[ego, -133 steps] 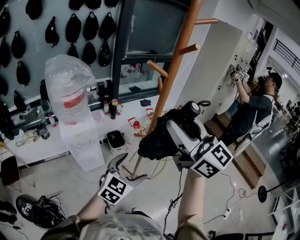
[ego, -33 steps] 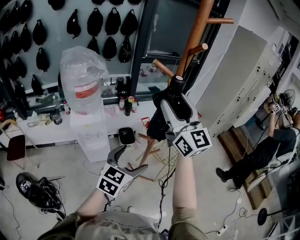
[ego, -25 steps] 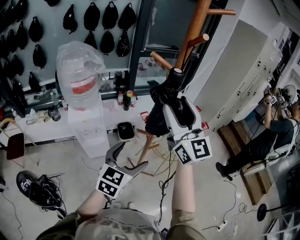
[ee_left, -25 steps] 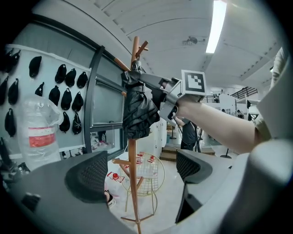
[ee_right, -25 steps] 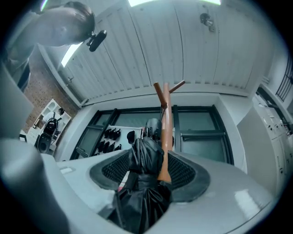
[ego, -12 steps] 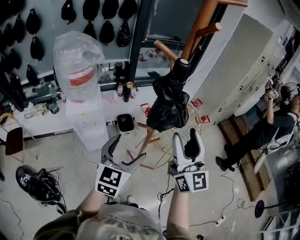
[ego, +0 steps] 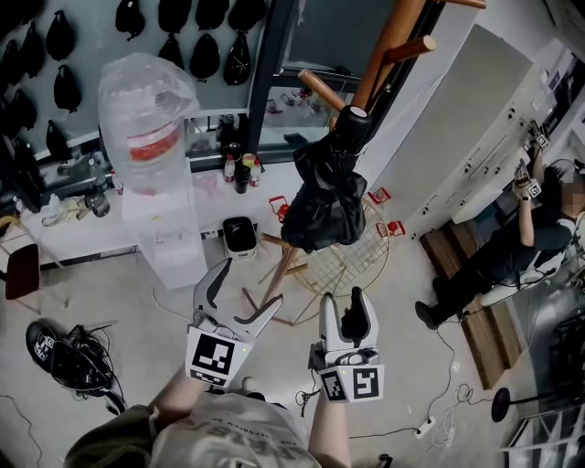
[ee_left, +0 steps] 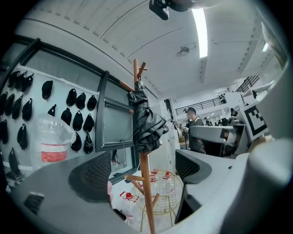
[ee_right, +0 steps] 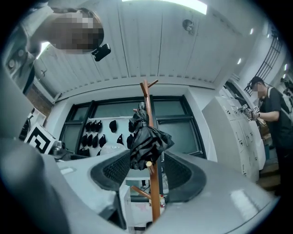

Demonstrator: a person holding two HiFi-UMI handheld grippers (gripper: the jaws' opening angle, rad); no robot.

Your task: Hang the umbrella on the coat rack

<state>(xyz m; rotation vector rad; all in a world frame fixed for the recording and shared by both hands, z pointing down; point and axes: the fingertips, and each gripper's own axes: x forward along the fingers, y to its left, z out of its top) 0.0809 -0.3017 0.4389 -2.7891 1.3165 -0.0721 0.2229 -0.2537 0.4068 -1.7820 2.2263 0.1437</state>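
Observation:
The black folded umbrella (ego: 324,196) hangs by its handle from a peg of the wooden coat rack (ego: 388,46), its canopy bunched below. My right gripper (ego: 345,306) is well below it and apart from it, open; its jaws are closing slightly with nothing between them. In the right gripper view the umbrella (ee_right: 145,139) and the rack's pole (ee_right: 155,192) show far off between the pads. My left gripper (ego: 242,292) is held open and empty at the lower left. The left gripper view also shows the umbrella (ee_left: 145,123) on the rack (ee_left: 145,183).
A water dispenser (ego: 146,137) with a plastic-wrapped bottle stands left of the rack. A gold wire basket (ego: 347,260) sits at the rack's base. Black bags (ego: 183,18) hang on the wall. White cabinets (ego: 466,137) and a person (ego: 512,247) are at the right. Cables (ego: 69,361) lie on the floor.
My right gripper has let go of the umbrella and dropped down and back from the rack. The umbrella stays hanging on the peg. The left gripper has hardly moved.

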